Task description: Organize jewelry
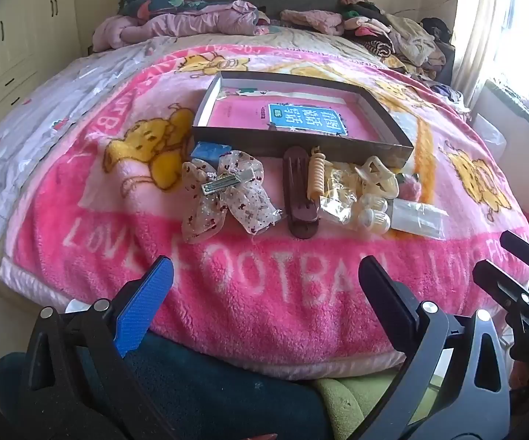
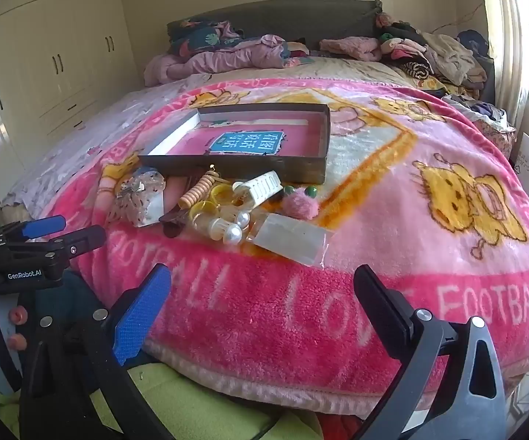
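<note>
left gripper point(image 1: 264, 286): jaws fully apart, nothing between them, held over the near blanket edge.
right gripper point(image 2: 261, 293): same, spread wide and empty; angled down at the pile.
pile location: on the fuzzy pink blanket point(image 1: 250, 293), just in front of the shallow box point(image 1: 393, 117).
brown hair clip point(image 1: 300, 194): long axis runs from near edge toward the box, flat.
spiral hair tie point(image 1: 316, 178): cream coil, lying parallel beside the brown hair clip.
bow clip point(image 1: 224, 194): sheer dotted fabric, metal clasp facing up, left of pile.
right view only: pearl clips point(image 2: 233, 229) round and glossy, pink pompom point(image 2: 299, 203), clear packet point(image 2: 294, 240).
left view only: blue item point(image 1: 209, 148) against the box wall.
</note>
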A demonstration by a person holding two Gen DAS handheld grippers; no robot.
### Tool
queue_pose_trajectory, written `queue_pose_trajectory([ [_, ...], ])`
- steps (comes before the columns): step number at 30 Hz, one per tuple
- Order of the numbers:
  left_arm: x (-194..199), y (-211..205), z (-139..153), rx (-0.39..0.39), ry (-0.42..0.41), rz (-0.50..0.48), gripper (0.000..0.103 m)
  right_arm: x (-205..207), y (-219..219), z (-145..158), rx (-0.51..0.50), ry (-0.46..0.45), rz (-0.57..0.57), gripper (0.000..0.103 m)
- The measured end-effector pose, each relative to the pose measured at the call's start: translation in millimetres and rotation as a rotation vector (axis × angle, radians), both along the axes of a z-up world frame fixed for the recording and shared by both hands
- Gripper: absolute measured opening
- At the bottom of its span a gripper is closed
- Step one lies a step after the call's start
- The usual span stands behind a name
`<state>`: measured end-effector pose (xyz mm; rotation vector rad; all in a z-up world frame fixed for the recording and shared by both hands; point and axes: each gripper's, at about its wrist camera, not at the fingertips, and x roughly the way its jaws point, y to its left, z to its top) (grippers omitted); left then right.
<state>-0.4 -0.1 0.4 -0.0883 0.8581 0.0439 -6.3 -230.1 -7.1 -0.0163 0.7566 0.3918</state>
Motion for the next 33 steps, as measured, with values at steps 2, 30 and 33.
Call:
queue_pose_trajectory([
  [2, -0.1, -0.1, 0.1, -0.003, 0.000, -0.002, 0.093, -0.2, 0.0, 0.3, -0.002, -0.009, -0.002, 0.097],
  [30, 1.6, 0.8, 6.8, -0.010, -0.007, -0.001, 0.093, -0.8, 1.8, 0.1, -0.001, -0.011, 0.003, 0.097],
  [33, 1.3, 1.0, 6.5, -0.011, -0.008, 0.000, 0.093, -0.7, 0.9, 0.4, -0.001, -0.011, 0.003, 0.097],
])
